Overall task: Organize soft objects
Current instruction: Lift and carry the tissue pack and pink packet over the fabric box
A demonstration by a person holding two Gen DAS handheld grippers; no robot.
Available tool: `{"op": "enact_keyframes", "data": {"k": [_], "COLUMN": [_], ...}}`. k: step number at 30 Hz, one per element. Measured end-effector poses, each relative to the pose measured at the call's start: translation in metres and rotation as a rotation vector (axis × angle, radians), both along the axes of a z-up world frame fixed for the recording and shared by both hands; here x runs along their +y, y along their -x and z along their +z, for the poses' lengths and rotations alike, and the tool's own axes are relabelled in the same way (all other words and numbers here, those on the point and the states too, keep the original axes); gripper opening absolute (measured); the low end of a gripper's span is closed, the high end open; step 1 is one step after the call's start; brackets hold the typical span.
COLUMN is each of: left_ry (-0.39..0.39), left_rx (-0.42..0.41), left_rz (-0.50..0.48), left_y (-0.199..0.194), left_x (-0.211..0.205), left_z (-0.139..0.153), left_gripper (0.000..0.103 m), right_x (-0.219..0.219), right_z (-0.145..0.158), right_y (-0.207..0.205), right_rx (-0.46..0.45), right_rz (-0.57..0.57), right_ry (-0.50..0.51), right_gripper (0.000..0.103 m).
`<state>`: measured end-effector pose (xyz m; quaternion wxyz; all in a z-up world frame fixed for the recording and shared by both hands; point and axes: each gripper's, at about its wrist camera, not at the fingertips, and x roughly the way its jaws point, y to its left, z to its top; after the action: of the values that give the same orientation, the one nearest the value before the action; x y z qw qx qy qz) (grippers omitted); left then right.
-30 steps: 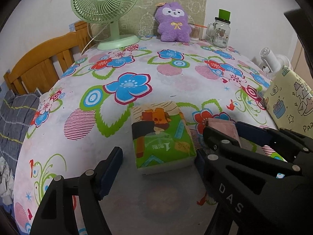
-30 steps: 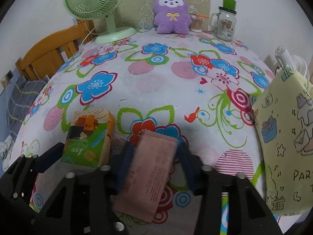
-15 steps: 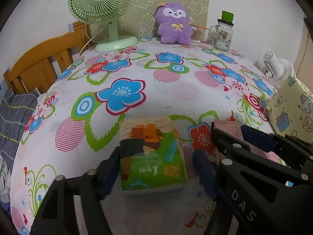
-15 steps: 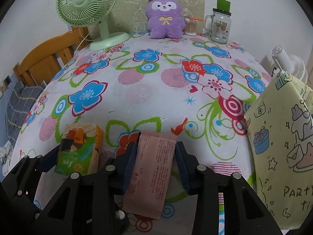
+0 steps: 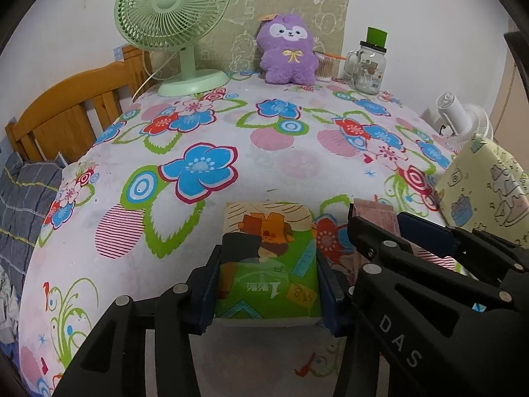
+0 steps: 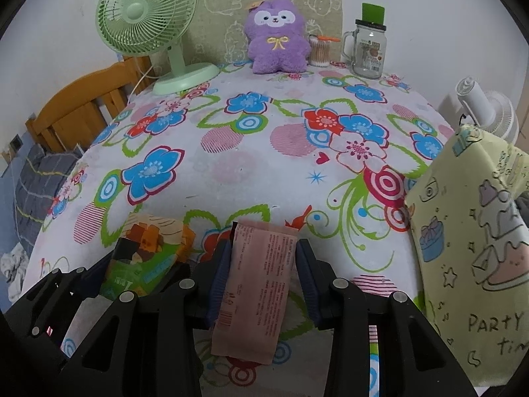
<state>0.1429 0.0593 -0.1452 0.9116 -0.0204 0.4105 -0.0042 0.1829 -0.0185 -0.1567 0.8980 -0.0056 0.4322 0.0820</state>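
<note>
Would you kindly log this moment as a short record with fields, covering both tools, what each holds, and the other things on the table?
left tool: its jaws have just been closing; pads now against both sides of the green tissue pack
right tool: shut on the pink packet
surface: floral tablecloth
far edge: green fan, purple plush toy, glass jar
right side: yellow cartoon bag, upright
</note>
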Motion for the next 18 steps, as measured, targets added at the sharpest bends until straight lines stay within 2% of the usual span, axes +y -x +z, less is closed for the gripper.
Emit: {"op": "enact_keyframes", "data": {"k": [18], "left_ry": [-0.006], "left_rx": [-0.100], "left_rz": [-0.011], "left_y": [0.037], "left_x": [-0.020], "left_z": [0.041], "left_gripper": [0.051], "right_x": [-0.018], "right_z": [0.043], "right_y": [0.040], "right_rx": [-0.099], "right_rz": [-0.010], "right_ry": [-0.014], "right_gripper": [0.043]}}
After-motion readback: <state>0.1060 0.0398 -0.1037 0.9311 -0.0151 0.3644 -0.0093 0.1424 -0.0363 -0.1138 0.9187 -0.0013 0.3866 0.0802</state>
